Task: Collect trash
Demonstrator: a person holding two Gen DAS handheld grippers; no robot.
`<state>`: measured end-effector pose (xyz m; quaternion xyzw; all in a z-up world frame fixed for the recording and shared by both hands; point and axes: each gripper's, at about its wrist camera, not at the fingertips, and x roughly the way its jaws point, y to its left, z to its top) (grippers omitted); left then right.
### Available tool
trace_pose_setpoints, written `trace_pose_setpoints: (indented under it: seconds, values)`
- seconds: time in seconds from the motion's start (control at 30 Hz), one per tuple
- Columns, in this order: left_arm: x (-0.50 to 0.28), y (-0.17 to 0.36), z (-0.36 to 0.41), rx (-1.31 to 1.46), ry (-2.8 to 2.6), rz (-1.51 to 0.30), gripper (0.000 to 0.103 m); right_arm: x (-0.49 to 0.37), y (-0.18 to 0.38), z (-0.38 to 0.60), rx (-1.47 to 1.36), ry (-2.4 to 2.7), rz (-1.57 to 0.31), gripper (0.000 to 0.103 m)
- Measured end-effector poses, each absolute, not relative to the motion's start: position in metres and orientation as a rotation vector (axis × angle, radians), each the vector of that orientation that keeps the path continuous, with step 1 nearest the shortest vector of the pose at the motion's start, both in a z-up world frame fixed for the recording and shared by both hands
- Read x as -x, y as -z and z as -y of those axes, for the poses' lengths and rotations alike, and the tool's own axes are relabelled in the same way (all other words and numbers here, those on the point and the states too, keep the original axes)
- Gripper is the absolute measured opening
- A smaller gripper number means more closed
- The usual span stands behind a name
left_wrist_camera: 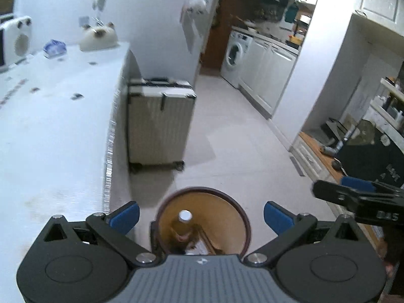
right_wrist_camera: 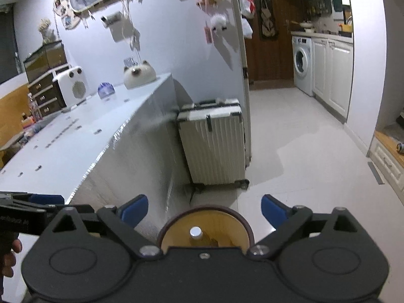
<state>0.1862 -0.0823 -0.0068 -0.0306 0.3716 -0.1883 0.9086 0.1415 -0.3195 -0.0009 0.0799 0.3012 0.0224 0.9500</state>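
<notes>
Left claw (left_wrist_camera: pixel 201 216) open above bin (left_wrist_camera: pixel 242 217); bottle (left_wrist_camera: pixel 183 224) inside.

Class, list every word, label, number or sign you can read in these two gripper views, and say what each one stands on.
No text can be read with certainty.
White lettering on the black object at the right edge of the left wrist view: too blurred and tilted to read.
Pale marking on the right gripper body, in that same view: blurred, unreadable.
Faint lettering on the left gripper body, in the right wrist view: too small.
Photos and cards on the wall: too small.

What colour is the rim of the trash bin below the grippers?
Dark maroon-brown rim around a tan interior; clearest in the right wrist view.
</notes>
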Motion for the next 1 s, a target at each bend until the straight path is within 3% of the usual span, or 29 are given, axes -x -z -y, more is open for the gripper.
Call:
trace_pose_setpoints:
  seconds: [0.33,1.0]
  values:
    - [-0.149,-0.002,0.061,0.049,0.292,-0.68,0.103,-0.112,-0.01,0.315,-0.145,0.019,-0.586,0.103]
    - [-0.112,0.02,0.045,-0.011,0.167,-0.68,0.103,-0.081,0.009,0.299,-0.098,0.103,-0.633,0.103]
